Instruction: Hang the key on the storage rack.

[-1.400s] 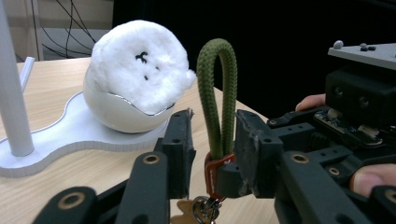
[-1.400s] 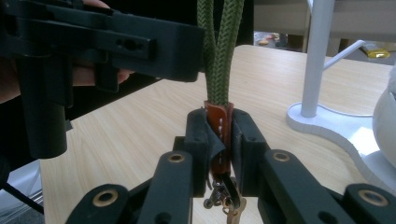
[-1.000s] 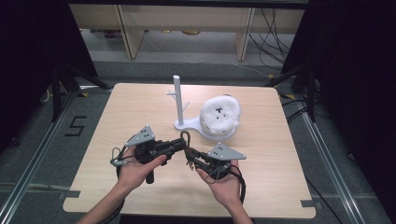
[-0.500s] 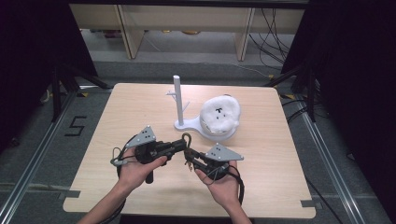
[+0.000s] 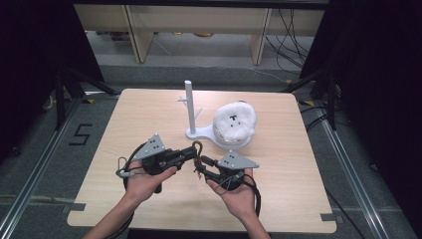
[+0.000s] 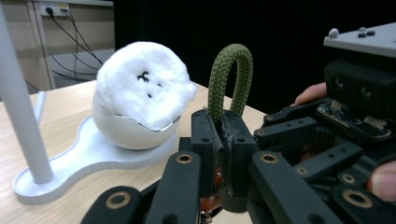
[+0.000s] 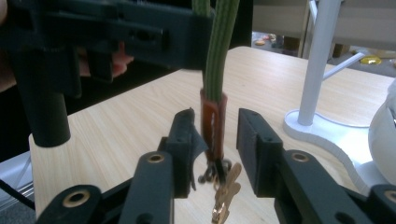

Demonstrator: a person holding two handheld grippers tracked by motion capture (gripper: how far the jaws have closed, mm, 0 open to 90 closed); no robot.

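Near the white hook stand (image 5: 191, 113), our left gripper (image 6: 219, 140) clamps the olive-green braided cord loop (image 6: 229, 79). Our right gripper (image 7: 215, 140) is open around its brown sleeve (image 7: 213, 123). We judge hanging it comes next.

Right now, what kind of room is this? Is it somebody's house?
Probably not a house. It looks like a lab or workshop set up for recording. A bare wooden table stands on rails in a dark curtained space, a number 5 is taped on the floor, and loose cables hang behind.
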